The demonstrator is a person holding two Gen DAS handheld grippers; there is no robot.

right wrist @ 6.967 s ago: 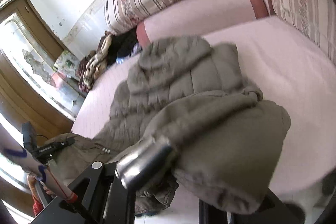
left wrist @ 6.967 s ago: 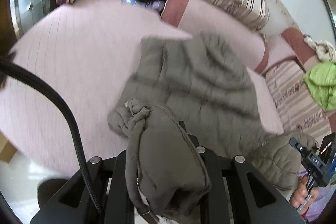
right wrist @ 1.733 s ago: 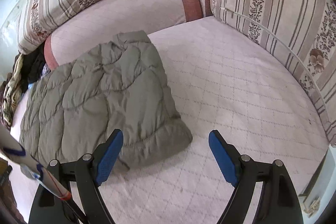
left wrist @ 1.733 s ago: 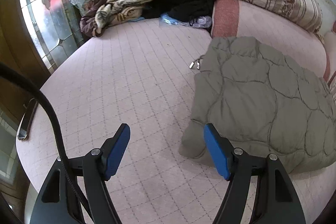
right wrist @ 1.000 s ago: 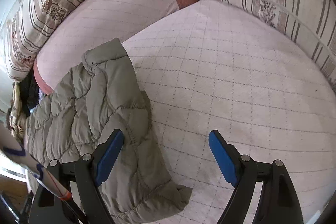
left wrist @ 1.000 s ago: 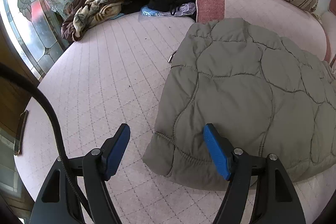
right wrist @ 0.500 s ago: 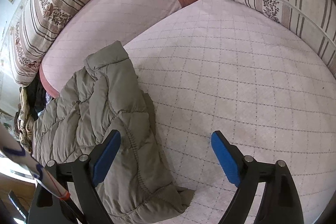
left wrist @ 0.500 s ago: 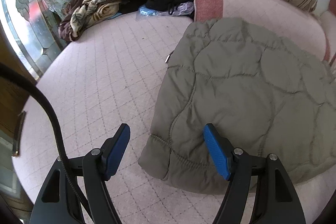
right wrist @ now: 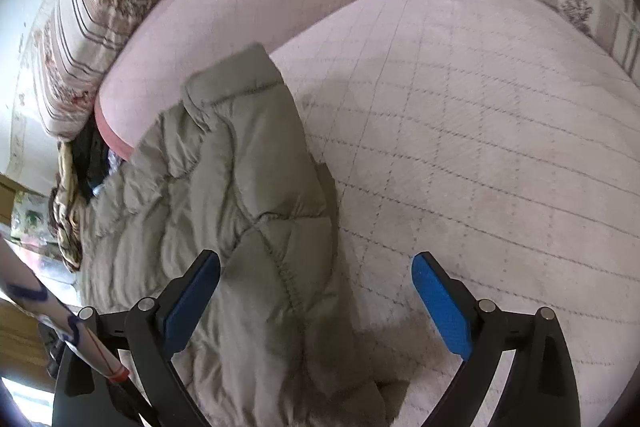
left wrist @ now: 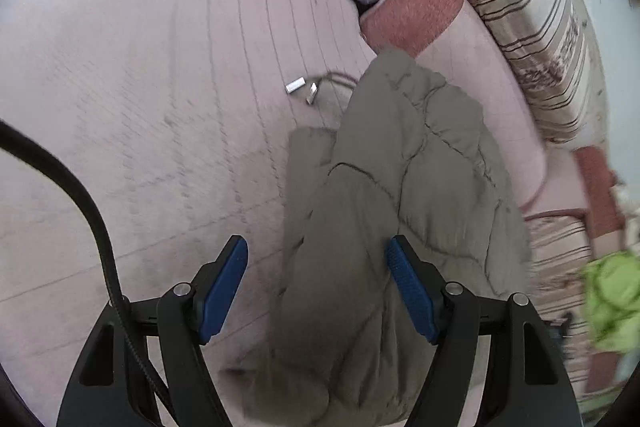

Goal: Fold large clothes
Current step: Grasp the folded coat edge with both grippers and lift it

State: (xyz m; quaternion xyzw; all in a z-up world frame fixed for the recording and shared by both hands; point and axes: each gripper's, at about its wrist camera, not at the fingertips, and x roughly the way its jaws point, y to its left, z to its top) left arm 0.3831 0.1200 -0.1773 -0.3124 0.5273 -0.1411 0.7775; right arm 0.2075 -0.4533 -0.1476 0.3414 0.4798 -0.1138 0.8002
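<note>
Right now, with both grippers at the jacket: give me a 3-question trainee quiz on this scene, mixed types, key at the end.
1. True or false: the left gripper is shut on the jacket.
2. What lies on the bed beyond the jacket's far corner?
A. two small metal pieces
B. a phone
C. a belt
3. Fill in: the right gripper straddles the jacket's ____ edge in its own view.

Key: 1. False; its pads stand clear of the fabric. 2. A, the metal pieces. 3. Right; its jaws are opening, pads clear of the fabric.
</note>
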